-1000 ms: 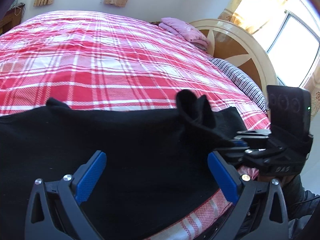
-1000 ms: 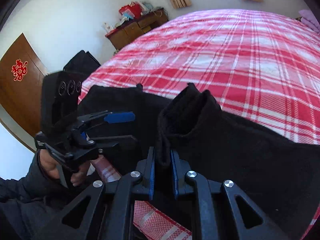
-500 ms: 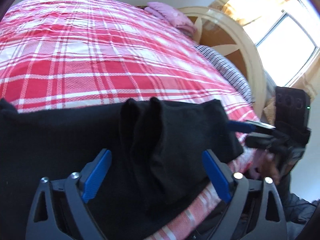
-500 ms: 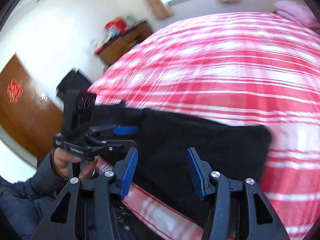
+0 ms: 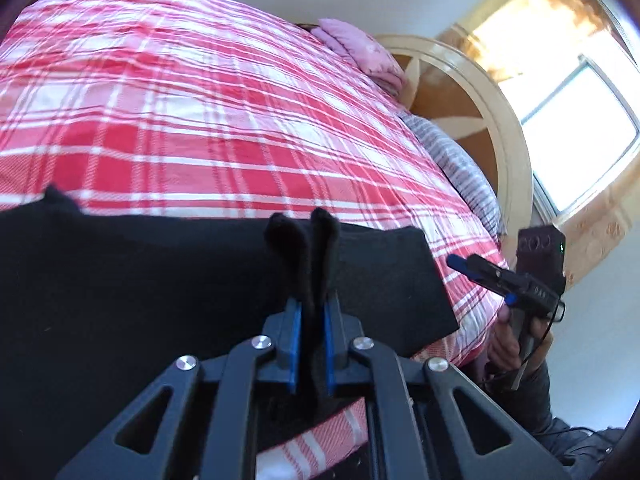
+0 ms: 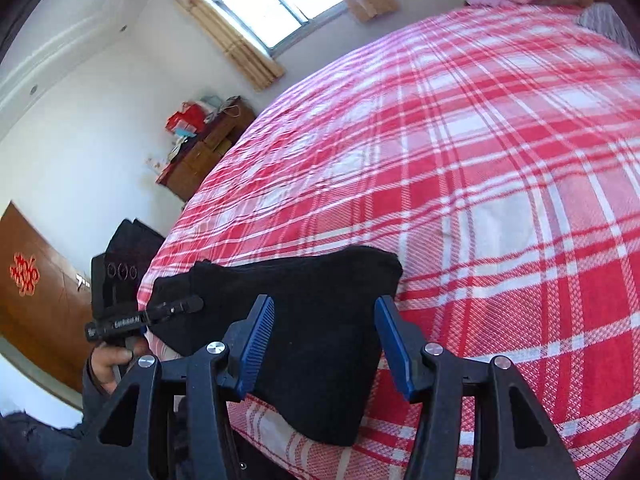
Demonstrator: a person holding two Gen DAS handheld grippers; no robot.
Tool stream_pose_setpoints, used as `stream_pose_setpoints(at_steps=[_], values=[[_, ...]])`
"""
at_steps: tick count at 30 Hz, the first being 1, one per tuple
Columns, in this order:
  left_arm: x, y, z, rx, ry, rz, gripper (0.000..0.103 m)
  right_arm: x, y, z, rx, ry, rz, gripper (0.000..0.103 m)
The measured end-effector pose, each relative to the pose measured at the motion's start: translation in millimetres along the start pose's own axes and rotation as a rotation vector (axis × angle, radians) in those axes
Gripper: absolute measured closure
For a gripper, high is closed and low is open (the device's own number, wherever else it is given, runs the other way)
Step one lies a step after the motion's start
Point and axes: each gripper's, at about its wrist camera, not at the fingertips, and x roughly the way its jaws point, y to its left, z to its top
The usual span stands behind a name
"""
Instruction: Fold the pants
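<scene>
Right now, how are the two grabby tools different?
The left tool is squeezed shut on a bunched-up fold of the black pants; the right tool is open and holds nothing. In the left wrist view the left tool's blue pads almost meet, but in the right wrist view the right tool's pads stand far apart. Both are black with blue pads, over the checked bed.

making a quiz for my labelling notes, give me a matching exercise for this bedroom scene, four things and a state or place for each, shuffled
Things:
1. left gripper
2. right gripper
3. black pants
4. pink folded blanket

States or places:
A. lies at the near edge of the red plaid bedspread
B. open, above the pants' end
C. sits at the head of the bed by the headboard
D. shut on a pinched ridge of fabric

Pairs: 1-D, 2-B, 3-A, 4-C
</scene>
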Motion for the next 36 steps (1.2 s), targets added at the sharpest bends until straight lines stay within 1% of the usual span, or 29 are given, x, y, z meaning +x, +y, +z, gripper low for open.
stream_pose_setpoints(at_steps=[2,4,5,6,7,8,9,11,14,16,17,19,20,21,22,23,24,25,26,27,28,30,31,33,34,36], values=[[-2,10,1,-0.031,-0.006,0.011,0.093,1,6,-2,-0.030,0.006,-0.017,0.048],[4,19,0,-0.048,-0.003,0.001,0.093,8,11,-6,-0.077,0.041,-0.029,0.048],[9,20,0,-0.046,0.003,0.011,0.093,13,14,-9,-0.109,0.066,-0.046,0.048],[16,22,-1,-0.034,0.009,0.041,0.093,22,19,-15,-0.168,0.113,-0.102,0.048],[20,24,-2,-0.032,0.014,0.063,0.093,28,23,-19,-0.210,0.141,-0.153,0.048],[23,29,-3,-0.048,0.018,0.061,0.093,38,30,-26,-0.299,0.178,-0.247,0.048],[23,32,-4,-0.063,0.018,0.051,0.093,44,33,-32,-0.364,0.202,-0.300,0.048],[21,36,-5,-0.069,0.017,0.048,0.093,48,38,-38,-0.433,0.219,-0.336,0.048],[16,32,-6,-0.049,0.011,0.066,0.093,47,36,-37,-0.421,0.246,-0.308,0.048],[12,27,-8,-0.033,-0.003,0.069,0.093,42,37,-35,-0.429,0.227,-0.309,0.048],[10,25,-8,-0.025,-0.008,0.070,0.093,36,40,-35,-0.429,0.202,-0.301,0.048],[5,24,-9,-0.017,-0.017,0.071,0.093,22,48,-31,-0.420,0.130,-0.245,0.048],[5,24,-8,-0.019,-0.020,0.067,0.093,17,51,-30,-0.413,0.103,-0.195,0.048],[3,25,-8,-0.017,-0.023,0.065,0.093,17,54,-29,-0.406,0.100,-0.134,0.048],[4,25,-8,-0.015,-0.023,0.069,0.093,18,56,-32,-0.406,0.116,-0.107,0.048],[6,26,-8,-0.016,-0.017,0.071,0.093,25,56,-35,-0.412,0.155,-0.087,0.048],[9,29,-8,-0.025,-0.011,0.075,0.093,33,54,-40,-0.420,0.203,-0.092,0.048],[13,31,-9,-0.033,-0.004,0.082,0.093,45,50,-46,-0.421,0.258,-0.118,0.048],[16,32,-11,-0.038,0.003,0.086,0.092,52,47,-49,-0.420,0.282,-0.132,0.048],[19,34,-12,-0.046,0.007,0.086,0.091,53,46,-50,-0.420,0.274,-0.127,0.048],[19,37,-12,-0.057,0.002,0.083,0.089,49,46,-45,-0.406,0.258,-0.102,0.048],[18,37,-11,-0.057,0.000,0.082,0.089,42,46,-30,-0.364,0.235,-0.067,0.048],[17,36,-11,-0.054,-0.003,0.088,0.088,39,46,-20,-0.345,0.191,-0.054,0.048],[17,33,-12,-0.043,-0.006,0.101,0.088,43,41,-3,-0.296,0.146,-0.021,0.046],[17,31,-13,-0.030,-0.007,0.113,0.087,47,38,0,-0.277,0.154,-0.017,0.045],[16,26,-12,-0.001,-0.012,0.147,0.085,71,20,6,-0.232,0.198,-0.088,0.044]])
